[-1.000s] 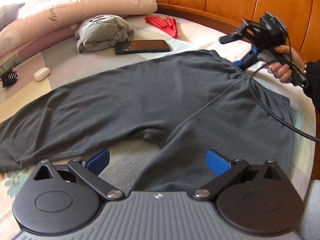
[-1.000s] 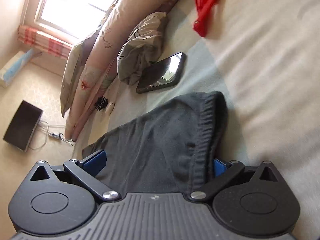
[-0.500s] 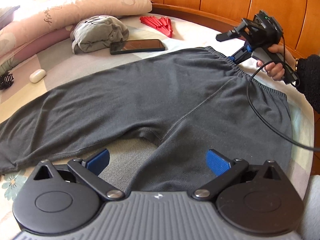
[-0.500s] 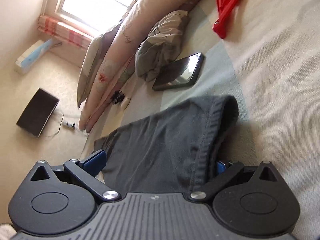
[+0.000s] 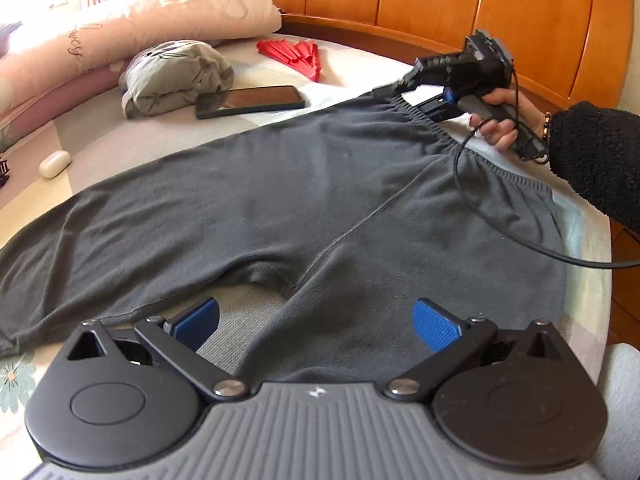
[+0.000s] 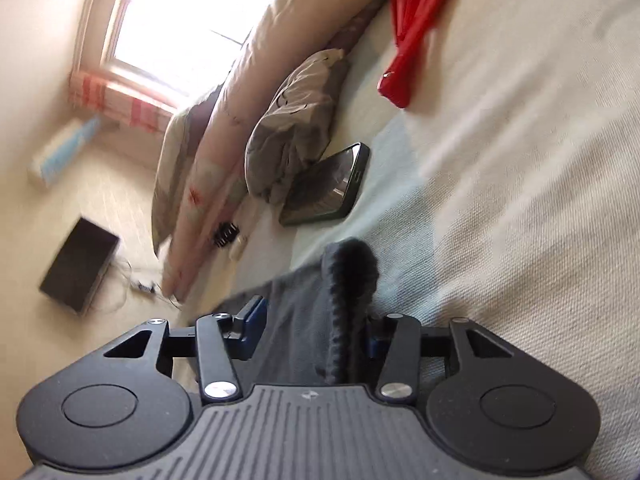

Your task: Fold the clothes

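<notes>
Bed sheet [image 5: 360, 68], pale and woven, is our work surface, with a wooden headboard [image 5: 440, 4] behind it; all places below are given relative to the dark grey trousers [image 5: 280, 200] spread flat across it. Right gripper [image 6: 316, 332]: jaws have just been closing from full spread, and the ribbed waistband [image 6: 348, 300] stands bunched between the blue pads; we cannot confirm that the pads press on it yet, so we log it as closing on the band, not clamped. One second ago the same corner lay flatter and wider between the fully spread fingers; now it is gathered into a narrow upright ridge, and the view sits closer over it. We read this as the grasp on the far waistband corner being under way, the first hold needed before a fold. Left gripper [image 5: 316, 324]: jaws wide apart, nothing between them, hovering above the crotch and near leg, unchanged from the earlier frames. Person's right hand [image 5: 500, 120] holds its tool at the waistband edge. Beyond the trousers toward the headboard: a phone [image 5: 250, 102], a balled grey garment [image 5: 176, 76], a red folded fan [image 5: 292, 56]. Left grasp not yet begun.
</notes>
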### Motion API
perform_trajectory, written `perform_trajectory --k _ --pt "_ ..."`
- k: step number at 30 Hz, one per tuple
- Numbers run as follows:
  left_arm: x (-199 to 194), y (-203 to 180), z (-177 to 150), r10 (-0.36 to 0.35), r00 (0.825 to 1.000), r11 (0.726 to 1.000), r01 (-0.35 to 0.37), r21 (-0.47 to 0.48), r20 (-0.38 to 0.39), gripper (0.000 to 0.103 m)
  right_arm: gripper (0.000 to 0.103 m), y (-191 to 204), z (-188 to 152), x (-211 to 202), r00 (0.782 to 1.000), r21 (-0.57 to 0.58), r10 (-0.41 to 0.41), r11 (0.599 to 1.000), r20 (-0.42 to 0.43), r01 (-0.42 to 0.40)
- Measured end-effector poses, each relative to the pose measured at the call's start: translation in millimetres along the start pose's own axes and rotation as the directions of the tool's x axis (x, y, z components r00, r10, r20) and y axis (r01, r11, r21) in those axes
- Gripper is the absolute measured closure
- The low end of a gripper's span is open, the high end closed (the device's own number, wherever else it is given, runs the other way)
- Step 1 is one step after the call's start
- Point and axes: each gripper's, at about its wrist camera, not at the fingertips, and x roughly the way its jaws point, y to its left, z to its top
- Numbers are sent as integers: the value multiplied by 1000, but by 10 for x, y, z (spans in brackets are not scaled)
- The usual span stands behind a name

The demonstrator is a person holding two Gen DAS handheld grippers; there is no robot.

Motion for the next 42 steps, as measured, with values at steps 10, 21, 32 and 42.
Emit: perform_trajectory --k 10,21,32,42 --pt "81 -51 0 -10 1000 1000 10 11 -18 1 99 -9 18 207 992 -96 -95 992 -84 87" --pt "97 -23 2 -23 1000 1000 23 -18 -15 1 96 520 -173 245 953 -301 -303 910 -11 286" --pt "137 87 196 -40 999 999 41 -22 14 1 96 1246 -440 54 954 -455 -300 850 -1 267" --pt "333 62 416 146 988 971 -151 185 40 1 95 1752 -832 -19 967 -579 -251 795 -42 181"
